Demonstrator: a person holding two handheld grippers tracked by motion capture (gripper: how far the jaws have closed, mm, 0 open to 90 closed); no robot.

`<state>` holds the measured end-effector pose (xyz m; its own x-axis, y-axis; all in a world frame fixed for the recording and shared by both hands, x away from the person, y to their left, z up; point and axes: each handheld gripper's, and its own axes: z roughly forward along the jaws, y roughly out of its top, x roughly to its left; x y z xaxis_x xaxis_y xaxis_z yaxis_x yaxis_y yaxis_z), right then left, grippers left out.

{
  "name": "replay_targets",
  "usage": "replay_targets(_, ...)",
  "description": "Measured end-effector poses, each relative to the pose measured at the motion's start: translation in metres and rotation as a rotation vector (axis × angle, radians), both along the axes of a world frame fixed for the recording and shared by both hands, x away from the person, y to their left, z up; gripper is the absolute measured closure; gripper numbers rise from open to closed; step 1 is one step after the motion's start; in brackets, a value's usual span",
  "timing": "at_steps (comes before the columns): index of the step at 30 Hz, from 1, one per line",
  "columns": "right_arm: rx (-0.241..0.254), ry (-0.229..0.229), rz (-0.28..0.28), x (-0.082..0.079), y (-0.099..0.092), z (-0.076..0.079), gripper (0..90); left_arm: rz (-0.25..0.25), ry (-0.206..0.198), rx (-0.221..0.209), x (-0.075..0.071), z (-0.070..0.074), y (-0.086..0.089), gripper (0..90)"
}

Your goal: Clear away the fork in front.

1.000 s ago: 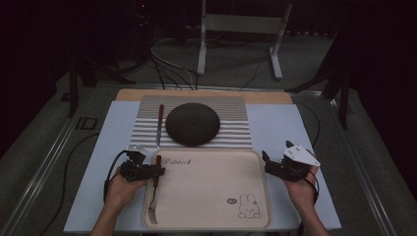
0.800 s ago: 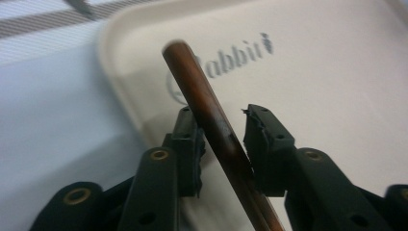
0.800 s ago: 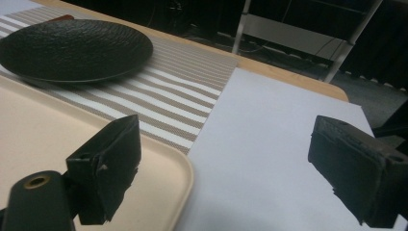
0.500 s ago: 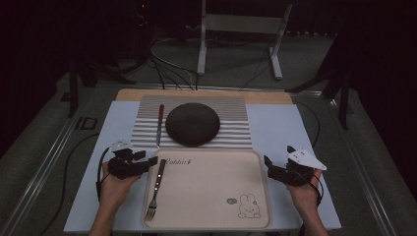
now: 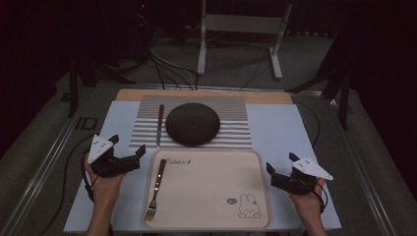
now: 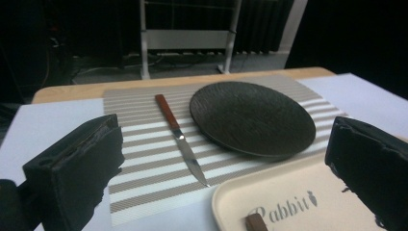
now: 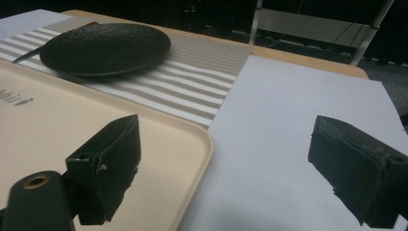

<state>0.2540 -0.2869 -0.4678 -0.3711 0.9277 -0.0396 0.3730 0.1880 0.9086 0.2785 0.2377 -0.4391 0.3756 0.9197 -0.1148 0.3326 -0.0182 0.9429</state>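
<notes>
Both jaws of the left gripper stand wide apart with nothing between them; they have just been opening, and the gripper sits just left of the tray. Jaws of the right gripper are wide apart too and hold nothing, and it sits just right of the tray. On the flat cream plastic tray with rounded corners lies a silver metal fork with a dark brown handle. It lies along the tray's left side, with its prongs toward the person and its handle end pointing to the far side, close to the printed word on the tray. A small rabbit drawing sits in the tray's near right corner. Apart from the fork, the tray holds nothing. Just past the tray lies a grey and white striped place mat. On the mat rests a round dark brown plate with a rough bumpy top, and it has no food on it. Left of the plate, near it, lies a table knife with a red-brown handle and a thin silver blade, its blade tip pointing toward the tray. All of it rests on a pale blue-white sheet over the table.
</notes>
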Motion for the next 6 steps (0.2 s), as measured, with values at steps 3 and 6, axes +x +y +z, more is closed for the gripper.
replay_targets(3, -0.004, 0.004, -0.003, -0.0041, -0.0014, -0.0028, 11.0, 0.008, -0.009, 0.004, -0.0008, 0.0002, 0.0037, 0.1)
replay_targets(6, -0.005, 0.006, -0.006, -0.0063, -0.0031, -0.0046, 11.0, 0.015, -0.015, 0.008, -0.001, -0.0002, 0.0045, 0.1)
